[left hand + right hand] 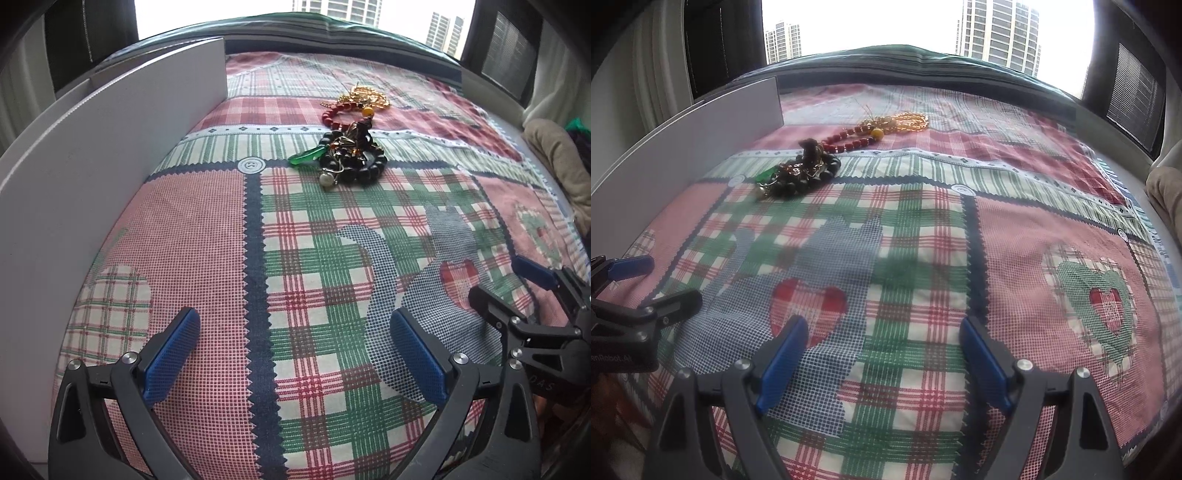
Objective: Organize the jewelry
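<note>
Left wrist view: the left gripper [295,332] hangs wide open and empty over the plaid cloth [314,258]; the jewelry pile [349,147] lies well ahead, near a white board [110,147]. Right wrist view: the right gripper [884,339] also gapes empty; the pile [812,162], slightly blurred, sits far left ahead.

Tangled bead bracelets [351,147] heaped on bedspread [295,258]

The patchwork cloth [314,258] was red, green and pink plaid; the beads ran black [354,158], dark red [340,110] and gold [365,98].
</note>
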A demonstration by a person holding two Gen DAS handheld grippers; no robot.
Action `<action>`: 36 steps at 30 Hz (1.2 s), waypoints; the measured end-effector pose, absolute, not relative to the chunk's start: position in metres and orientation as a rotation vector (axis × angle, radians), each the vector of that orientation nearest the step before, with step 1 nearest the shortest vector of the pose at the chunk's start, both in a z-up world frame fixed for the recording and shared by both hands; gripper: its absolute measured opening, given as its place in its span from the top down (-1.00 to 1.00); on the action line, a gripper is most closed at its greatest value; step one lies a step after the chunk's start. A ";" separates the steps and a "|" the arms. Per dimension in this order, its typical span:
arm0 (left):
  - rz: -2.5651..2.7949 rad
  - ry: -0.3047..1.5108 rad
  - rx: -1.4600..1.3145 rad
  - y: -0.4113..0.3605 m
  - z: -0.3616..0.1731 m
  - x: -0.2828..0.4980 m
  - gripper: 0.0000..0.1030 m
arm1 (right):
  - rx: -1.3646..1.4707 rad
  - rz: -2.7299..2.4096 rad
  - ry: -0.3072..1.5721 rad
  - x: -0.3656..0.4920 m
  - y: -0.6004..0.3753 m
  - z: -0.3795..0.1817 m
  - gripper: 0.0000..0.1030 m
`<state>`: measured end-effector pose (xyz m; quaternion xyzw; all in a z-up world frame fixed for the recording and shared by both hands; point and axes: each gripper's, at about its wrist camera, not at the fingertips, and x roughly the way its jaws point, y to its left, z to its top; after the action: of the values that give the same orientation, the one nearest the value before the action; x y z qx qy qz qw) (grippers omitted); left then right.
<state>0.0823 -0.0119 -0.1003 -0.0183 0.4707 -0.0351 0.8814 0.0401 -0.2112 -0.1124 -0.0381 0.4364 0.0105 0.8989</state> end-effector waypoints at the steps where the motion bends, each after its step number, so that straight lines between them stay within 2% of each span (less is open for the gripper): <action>1: -0.093 0.956 -0.043 -0.014 -0.093 0.085 -0.99 | -0.079 0.021 0.903 0.040 -0.211 -0.112 -0.67; 6: -0.186 0.844 0.014 -0.036 -0.054 0.118 -0.99 | -0.079 0.023 0.898 0.040 -0.211 -0.112 -0.68; 11: -0.191 0.850 0.037 -0.060 -0.061 0.180 -0.90 | -0.079 0.027 0.887 0.038 -0.211 -0.112 -0.68; 13: -0.181 0.880 0.038 -0.066 -0.073 0.200 -0.56 | -0.079 0.027 0.884 0.038 -0.211 -0.112 -0.68; 17: -0.155 0.916 0.049 -0.076 -0.093 0.227 -0.28 | -0.079 0.031 0.876 0.038 -0.211 -0.113 -0.69; 18: -0.152 0.922 0.053 -0.077 -0.095 0.231 0.09 | -0.080 0.033 0.872 0.038 -0.212 -0.113 -0.69; 19: -0.151 0.929 0.050 -0.077 -0.096 0.232 0.59 | -0.080 0.036 0.868 0.037 -0.212 -0.113 -0.69; 20: -0.149 0.927 0.034 -0.074 -0.095 0.231 0.72 | -0.082 0.039 0.866 0.037 -0.212 -0.113 -0.70; 28: -0.234 0.915 -0.190 -0.025 -0.059 0.194 0.76 | -0.084 0.050 0.852 0.037 -0.213 -0.113 -0.71; 36: -0.265 0.915 -0.212 0.012 -0.040 0.140 0.76 | -0.083 0.048 0.849 0.037 -0.213 -0.113 -0.72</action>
<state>0.1398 0.0121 -0.0400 -0.1019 0.4396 -0.1272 0.8833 0.0368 -0.2128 -0.1135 -0.0405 0.4118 0.0230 0.9101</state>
